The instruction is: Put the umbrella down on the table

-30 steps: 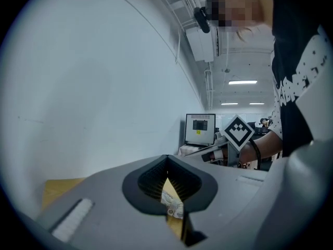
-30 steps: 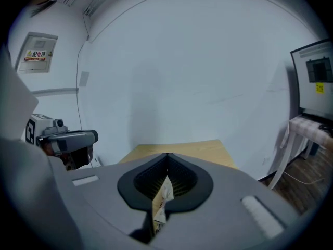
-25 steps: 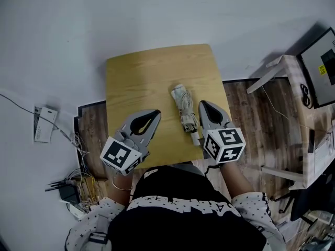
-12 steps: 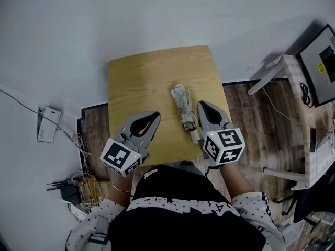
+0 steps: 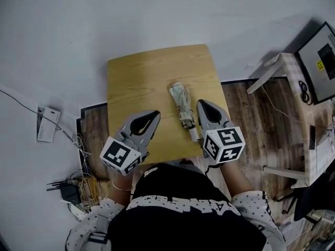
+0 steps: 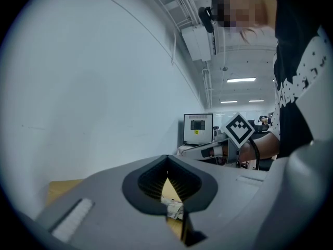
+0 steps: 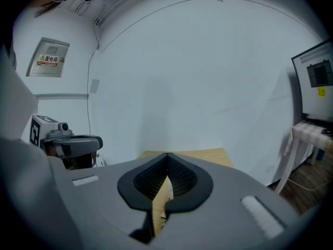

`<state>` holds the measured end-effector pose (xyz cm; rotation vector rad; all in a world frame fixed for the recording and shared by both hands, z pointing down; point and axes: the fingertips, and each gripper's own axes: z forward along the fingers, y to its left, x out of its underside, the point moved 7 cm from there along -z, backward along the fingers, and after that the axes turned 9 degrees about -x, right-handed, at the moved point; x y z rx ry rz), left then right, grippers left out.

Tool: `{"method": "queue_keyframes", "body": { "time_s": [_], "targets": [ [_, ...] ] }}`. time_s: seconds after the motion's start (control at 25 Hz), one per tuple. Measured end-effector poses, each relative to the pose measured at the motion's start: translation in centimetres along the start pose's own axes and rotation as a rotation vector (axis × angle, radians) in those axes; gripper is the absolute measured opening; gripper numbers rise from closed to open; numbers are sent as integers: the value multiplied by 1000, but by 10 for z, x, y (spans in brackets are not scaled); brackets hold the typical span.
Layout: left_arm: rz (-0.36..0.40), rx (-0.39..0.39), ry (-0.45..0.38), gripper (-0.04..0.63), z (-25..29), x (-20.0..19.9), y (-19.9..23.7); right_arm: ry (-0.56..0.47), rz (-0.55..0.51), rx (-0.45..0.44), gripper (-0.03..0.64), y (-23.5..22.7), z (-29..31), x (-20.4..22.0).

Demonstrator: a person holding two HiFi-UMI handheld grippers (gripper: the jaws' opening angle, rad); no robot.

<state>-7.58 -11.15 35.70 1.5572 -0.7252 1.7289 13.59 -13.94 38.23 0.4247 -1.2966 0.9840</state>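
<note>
A folded, pale patterned umbrella (image 5: 183,109) lies on the small wooden table (image 5: 141,77), handle end toward me. My right gripper (image 5: 200,103) rests just right of it, shut and empty, with a small gap to the umbrella. Over the table's near left part my left gripper (image 5: 155,112) is also shut with nothing in it, well left of the umbrella. In the left gripper view a bit of the umbrella (image 6: 174,208) shows through the slit below the closed tips (image 6: 167,158). The right gripper view shows its closed tips (image 7: 167,155) and the table top (image 7: 208,155) beyond.
A white desk (image 5: 285,67) with a monitor (image 5: 320,61) stands to the right. Cables and a power adapter (image 5: 68,192) lie on the floor at left, beside a white box (image 5: 46,123). My body stands against the table's near edge.
</note>
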Motion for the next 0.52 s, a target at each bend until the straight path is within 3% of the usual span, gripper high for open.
{"method": "queue_keyframes", "body": {
  "time_s": [0.52],
  "targets": [
    [-11, -2, 6, 0, 2, 4, 7, 14, 4, 6, 14, -1, 7, 3]
  ]
}}
